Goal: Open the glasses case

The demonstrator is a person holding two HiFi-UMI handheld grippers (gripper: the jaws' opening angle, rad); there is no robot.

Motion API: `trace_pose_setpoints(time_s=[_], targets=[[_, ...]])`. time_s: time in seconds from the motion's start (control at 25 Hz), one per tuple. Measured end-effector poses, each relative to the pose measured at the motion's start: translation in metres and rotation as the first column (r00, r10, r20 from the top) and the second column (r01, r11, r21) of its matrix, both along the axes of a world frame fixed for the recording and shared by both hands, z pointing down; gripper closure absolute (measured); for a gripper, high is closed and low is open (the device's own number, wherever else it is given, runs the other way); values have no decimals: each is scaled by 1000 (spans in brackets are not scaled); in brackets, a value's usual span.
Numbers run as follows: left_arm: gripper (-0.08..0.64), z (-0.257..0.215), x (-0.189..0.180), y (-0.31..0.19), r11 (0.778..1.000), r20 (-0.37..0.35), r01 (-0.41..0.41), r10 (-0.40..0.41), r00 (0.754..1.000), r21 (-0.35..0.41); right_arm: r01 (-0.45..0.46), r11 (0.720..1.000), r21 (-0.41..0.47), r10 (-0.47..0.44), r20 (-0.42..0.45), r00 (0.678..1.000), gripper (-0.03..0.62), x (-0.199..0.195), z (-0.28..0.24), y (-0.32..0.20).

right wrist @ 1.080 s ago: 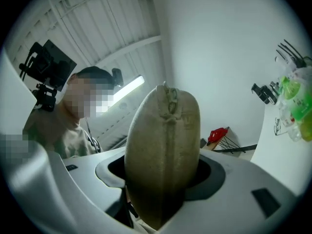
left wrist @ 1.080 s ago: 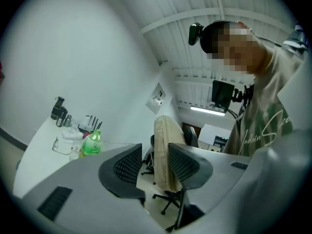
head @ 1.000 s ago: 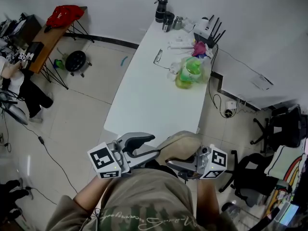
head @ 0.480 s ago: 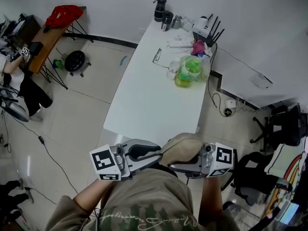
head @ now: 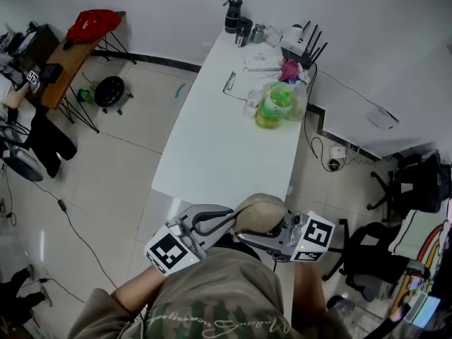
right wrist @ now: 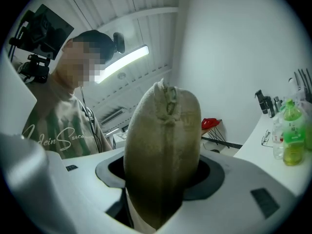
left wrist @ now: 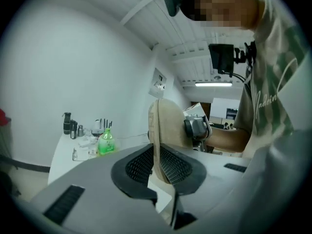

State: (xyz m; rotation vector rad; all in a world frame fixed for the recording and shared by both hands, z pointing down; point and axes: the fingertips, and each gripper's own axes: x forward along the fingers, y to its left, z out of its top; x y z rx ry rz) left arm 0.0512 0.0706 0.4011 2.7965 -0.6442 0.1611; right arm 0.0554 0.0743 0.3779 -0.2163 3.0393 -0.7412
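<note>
A tan fabric glasses case [head: 260, 214] is held in the air before the person's chest, off the near end of the white table [head: 219, 140]. My left gripper [head: 224, 219] comes in from the left, its jaws closing with the black pads pressed on the case's thin edge [left wrist: 157, 145]. My right gripper [head: 258, 233] holds the case's thick body [right wrist: 163, 150] from the right, and that body fills the gap between its jaws. In the left gripper view the right gripper [left wrist: 196, 128] shows behind the case. The case is shut.
At the table's far end stand a green bottle [head: 274, 104], a pair of glasses [head: 231, 83], dark flasks [head: 236, 16] and a router [head: 300, 44]. An office chair [head: 367, 253] stands at the right. A bench with a red bag [head: 92, 23] is at far left.
The left gripper's jaws have narrowed from wide apart onto the case's edge, and that gripper has rolled. Both grippers and the case have sunk a little toward the person.
</note>
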Motion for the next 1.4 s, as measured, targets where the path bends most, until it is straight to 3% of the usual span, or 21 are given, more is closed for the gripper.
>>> trace_pose_setpoints(time_s=[0.04,0.12,0.2,0.24,0.32,0.44,0.64,0.72,0.84,0.88,1.08,1.24,1.28,1.4], targets=[[512,-3,0,0,1000,-22,-5,5,1000,-2,2,1000,-2,-2,21,1000,301,1,-1,1],[512,-12,-2,1,995,-162,-48,34,986,-84,14,999,-28,-11,104,994,301,5,-9,2],[511,-21,-6,-1,976,-318,-109,44,947,-187,12,996,-92,7,201,979,299,8,-18,-2],[511,-23,-9,-4,970,-355,-117,35,934,-213,0,992,-126,30,238,971,298,8,-20,-6],[512,-24,-13,-9,972,-358,-94,10,934,-217,-40,983,-178,91,284,954,298,6,-21,-14],[522,-23,-18,-16,979,-338,-38,-33,941,-201,-119,970,-212,177,284,942,298,3,-20,-24],[526,-26,-23,-17,978,-358,-11,-65,931,-207,-179,973,-144,210,248,946,296,-1,-23,-22],[526,-26,-23,-17,965,-423,-38,-78,903,-259,-188,969,-163,229,295,928,296,3,-28,-23],[525,-31,-23,-15,935,-560,-115,-100,823,-336,-166,954,-249,260,419,870,295,11,-35,-25],[525,-33,-23,-14,937,-568,-117,-98,817,-329,-160,951,-265,267,440,857,295,13,-36,-25],[527,-40,-30,-15,964,-525,-39,-109,844,-264,-197,953,-230,276,393,877,295,5,-36,-22],[528,-44,-30,-9,968,-534,-60,-82,841,-243,-201,969,-141,242,408,880,296,5,-44,-15],[526,-45,-28,-7,972,-519,-68,-61,853,-226,-203,973,-111,231,396,889,296,5,-45,-13],[526,-46,-22,-2,992,-391,-63,15,920,-109,-194,980,-48,199,333,922,298,3,-46,-8]])
